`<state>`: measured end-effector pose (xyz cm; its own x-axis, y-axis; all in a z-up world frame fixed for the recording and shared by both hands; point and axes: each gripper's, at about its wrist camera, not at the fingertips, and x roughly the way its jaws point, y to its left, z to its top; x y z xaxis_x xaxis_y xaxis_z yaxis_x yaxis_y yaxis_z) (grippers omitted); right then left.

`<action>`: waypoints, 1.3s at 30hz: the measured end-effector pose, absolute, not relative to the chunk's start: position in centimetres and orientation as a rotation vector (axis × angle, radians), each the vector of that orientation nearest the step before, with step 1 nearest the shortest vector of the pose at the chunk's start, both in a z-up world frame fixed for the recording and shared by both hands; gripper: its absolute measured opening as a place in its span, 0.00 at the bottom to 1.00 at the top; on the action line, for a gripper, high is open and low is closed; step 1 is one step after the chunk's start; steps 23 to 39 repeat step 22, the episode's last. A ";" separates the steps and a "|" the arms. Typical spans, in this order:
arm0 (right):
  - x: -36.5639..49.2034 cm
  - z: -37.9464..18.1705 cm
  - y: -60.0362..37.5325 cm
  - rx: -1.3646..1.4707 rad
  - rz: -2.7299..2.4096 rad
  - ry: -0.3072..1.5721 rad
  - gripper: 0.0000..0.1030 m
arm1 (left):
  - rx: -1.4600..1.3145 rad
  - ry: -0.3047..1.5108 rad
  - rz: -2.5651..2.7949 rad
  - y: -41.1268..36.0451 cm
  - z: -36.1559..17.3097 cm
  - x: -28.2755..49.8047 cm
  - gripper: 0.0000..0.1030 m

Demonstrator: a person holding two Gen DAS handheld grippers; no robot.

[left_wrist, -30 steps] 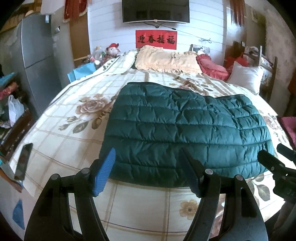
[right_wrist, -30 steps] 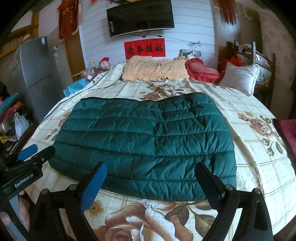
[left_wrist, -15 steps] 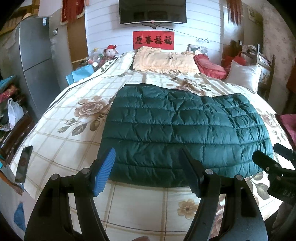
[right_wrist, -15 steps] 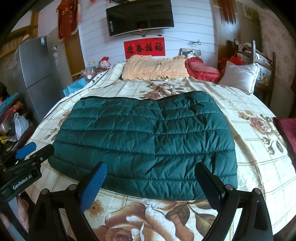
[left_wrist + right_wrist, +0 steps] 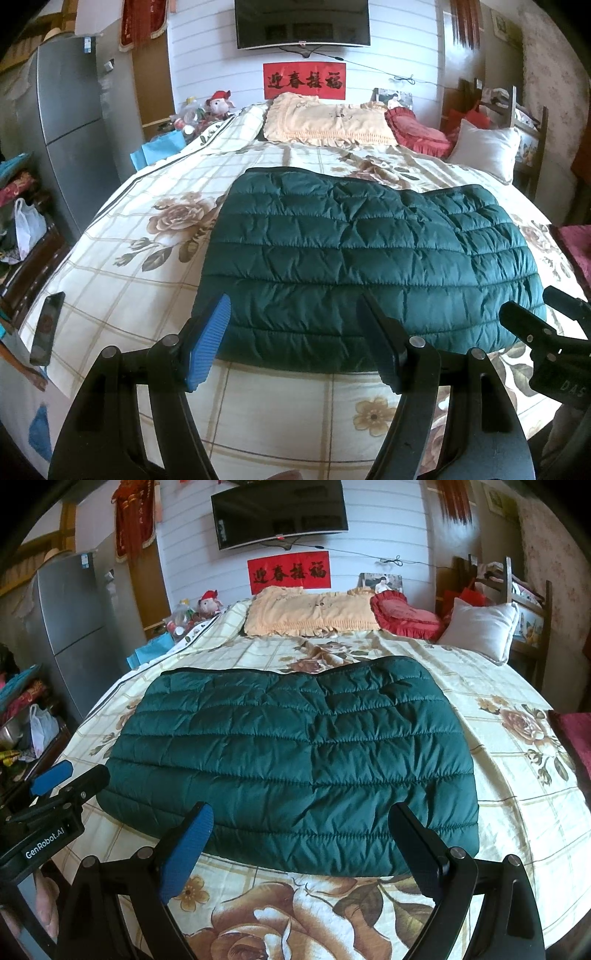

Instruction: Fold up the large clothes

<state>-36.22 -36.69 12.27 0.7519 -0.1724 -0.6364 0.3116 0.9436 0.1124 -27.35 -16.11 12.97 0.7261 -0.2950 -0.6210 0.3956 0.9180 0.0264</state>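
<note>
Both the left gripper (image 5: pixel 293 338) and right gripper (image 5: pixel 301 853) are released; ahead, the puffy green jacket (image 5: pixel 295 760) may spring unfolded or slip a shallow pinch.

Floral checked bedspread (image 5: pixel 155 258) is covering the bed. Cream ruffled pillow (image 5: pixel 328 123) is lying at the head, red cushion (image 5: pixel 417 133) just beside it, white pillow (image 5: pixel 484 147) leaning at the right. TV (image 5: pixel 302 23) is hanging on the wall above a red banner (image 5: pixel 304 80). Grey fridge (image 5: pixel 70 122) is standing left. Phone (image 5: pixel 47 328) is lying at the bed's left edge.
</note>
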 end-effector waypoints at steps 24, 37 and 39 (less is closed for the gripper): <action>-35.8 11.3 -37.2 0.240 -0.263 0.696 0.92 | 0.174 0.646 -0.382 -16.5 12.4 -27.0 0.69; -35.8 11.3 -37.2 0.240 -0.263 0.696 0.92 | 0.174 0.646 -0.382 -16.5 12.4 -27.0 0.69; -35.8 11.3 -37.2 0.240 -0.263 0.696 0.92 | 0.174 0.646 -0.382 -16.5 12.4 -27.0 0.69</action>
